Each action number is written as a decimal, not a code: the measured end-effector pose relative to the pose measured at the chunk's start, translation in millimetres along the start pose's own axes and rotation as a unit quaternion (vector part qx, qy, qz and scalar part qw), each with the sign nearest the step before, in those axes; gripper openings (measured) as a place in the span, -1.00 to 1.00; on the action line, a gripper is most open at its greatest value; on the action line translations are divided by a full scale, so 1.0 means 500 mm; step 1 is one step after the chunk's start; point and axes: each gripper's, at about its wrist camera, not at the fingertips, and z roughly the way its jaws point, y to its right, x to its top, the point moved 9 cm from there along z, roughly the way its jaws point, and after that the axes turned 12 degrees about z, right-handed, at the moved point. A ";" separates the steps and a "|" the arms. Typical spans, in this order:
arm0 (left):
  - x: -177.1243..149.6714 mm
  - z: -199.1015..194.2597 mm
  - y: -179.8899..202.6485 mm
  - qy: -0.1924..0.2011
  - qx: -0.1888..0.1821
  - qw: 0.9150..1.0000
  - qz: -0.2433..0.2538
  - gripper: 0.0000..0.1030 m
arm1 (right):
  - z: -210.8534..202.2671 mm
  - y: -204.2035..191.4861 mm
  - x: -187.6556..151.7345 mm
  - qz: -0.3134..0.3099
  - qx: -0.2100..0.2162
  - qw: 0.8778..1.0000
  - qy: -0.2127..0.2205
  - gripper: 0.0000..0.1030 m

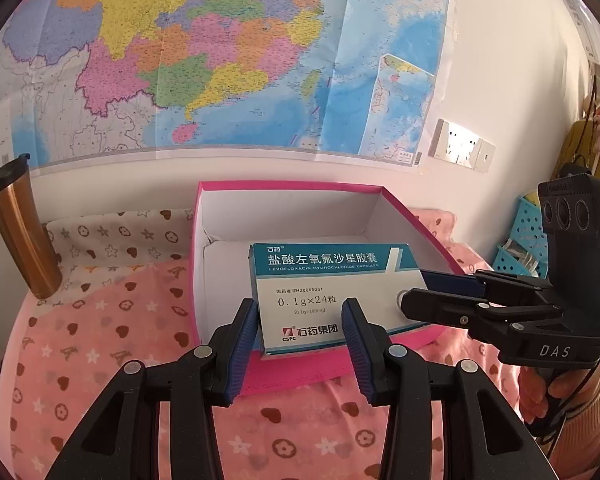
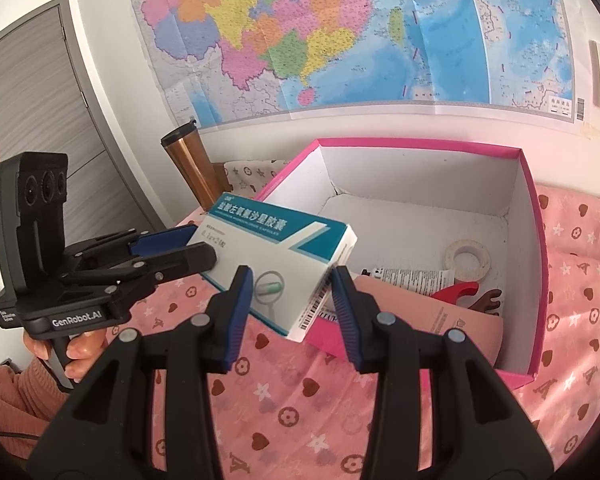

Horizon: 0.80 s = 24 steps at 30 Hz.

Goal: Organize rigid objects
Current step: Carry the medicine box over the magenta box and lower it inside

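Colourful wall map above pink patterned bedding, daylit.

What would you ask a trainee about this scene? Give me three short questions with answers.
1. True or false: only one pair of tongs grips the medicine box.
2. In the left wrist view, where does the copper tumbler stand relative to the pink box? A) to its left B) inside it C) on its rim
3. Fill in: a roll of ____ lies inside the pink box.

Key:
1. False. The left tongs and right tongs each clamp one end.
2. A.
3. Tape.
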 end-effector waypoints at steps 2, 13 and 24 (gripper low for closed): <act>0.000 0.000 0.000 -0.001 -0.001 1.000 -0.001 -0.17 | 0.000 0.000 0.000 0.000 0.000 1.000 0.000 -0.14; 0.002 0.015 -0.012 -0.005 0.002 1.000 -0.005 -0.17 | 0.003 0.002 0.002 0.000 -0.001 1.000 -0.001 -0.14; -0.001 0.023 -0.015 -0.008 0.005 1.000 -0.008 -0.17 | 0.018 0.008 0.013 0.000 -0.002 1.000 -0.002 -0.14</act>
